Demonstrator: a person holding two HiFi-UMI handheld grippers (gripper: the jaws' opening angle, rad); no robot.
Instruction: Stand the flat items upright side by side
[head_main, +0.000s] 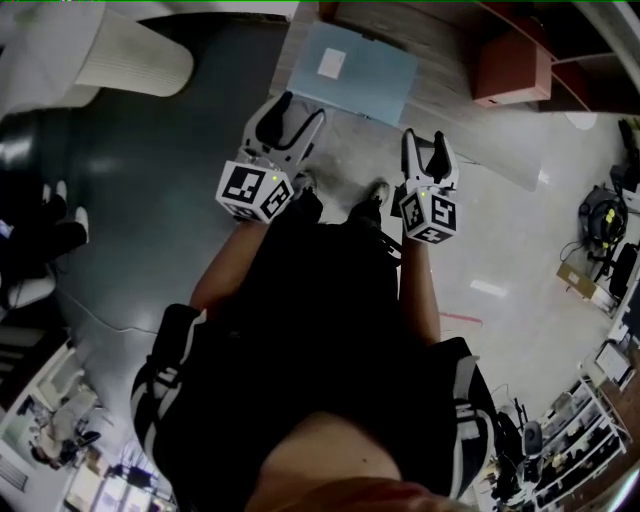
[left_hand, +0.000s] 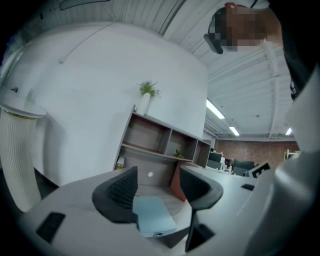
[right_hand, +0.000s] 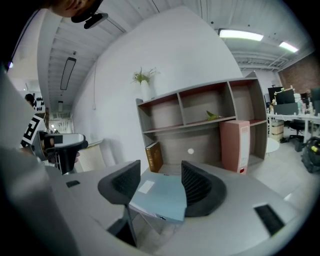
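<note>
both the left gripper (head_main: 300, 112) and right gripper (head_main: 425, 140) gape empty, so a clumsy grab could shove the flat blue folder (head_main: 355, 72) at top centre

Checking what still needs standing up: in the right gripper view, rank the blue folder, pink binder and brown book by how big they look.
1. blue folder, helped by lying nearest the camera
2. pink binder
3. brown book

plant (right_hand: 142, 76) atop shelf (right_hand: 200, 106) (white vase (right_hand: 145, 93))
</note>
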